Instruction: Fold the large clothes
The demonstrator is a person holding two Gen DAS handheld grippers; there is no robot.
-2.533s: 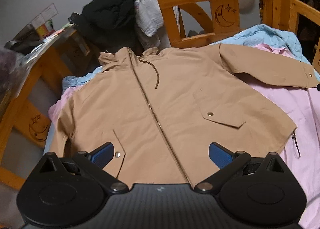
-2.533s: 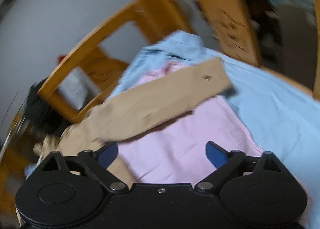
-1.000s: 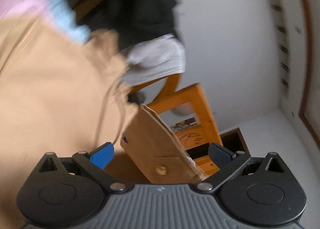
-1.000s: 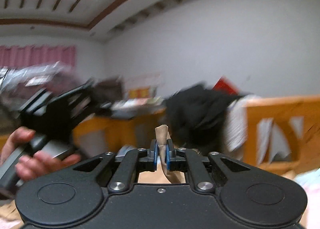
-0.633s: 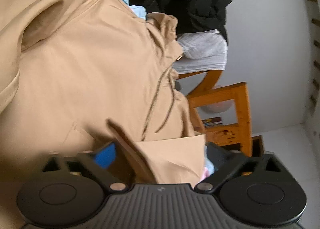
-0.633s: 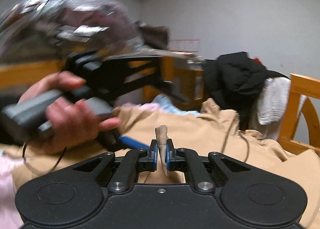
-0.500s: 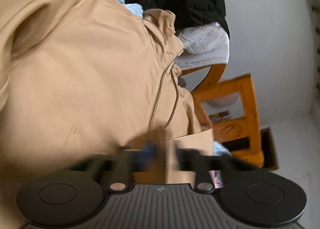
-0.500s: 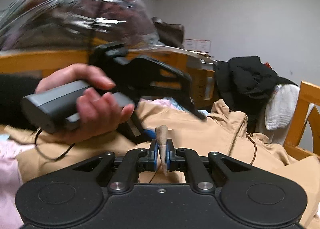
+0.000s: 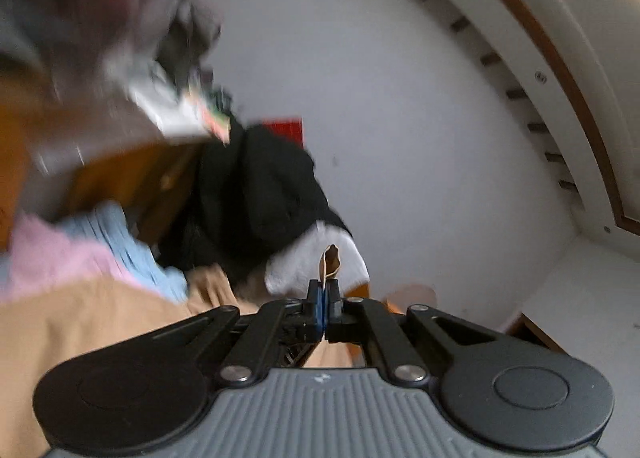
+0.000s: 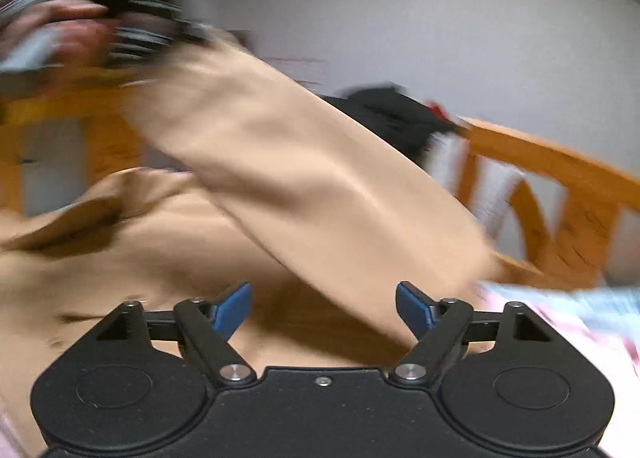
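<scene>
Jacket fabric fills most of my right wrist view: the tan body lies spread low across the frame, and one sleeve rises from the lower right toward the upper left. My left gripper is clamped on a fold of that jacket; in the left wrist view the blue pads are pressed together and a small tan tip of cloth stands up just above them. In the right wrist view the top end of the raised sleeve meets a blurred black shape and a hand at the upper left; the blur prevents me from telling the contact exactly. My right gripper stands apart, with its jaws having just been opening; the two blue pads are wide of each other and press on nothing, with the tan cloth beyond them. Behind the jacket, the left wrist view shows pink cloth and light blue cloth at the left, touching the tan fabric. A black garment hangs further back, with a white garment just below it. A wooden bed rail crosses the right side of the right wrist view, against a pale wall. Both views are smeared by motion.
</scene>
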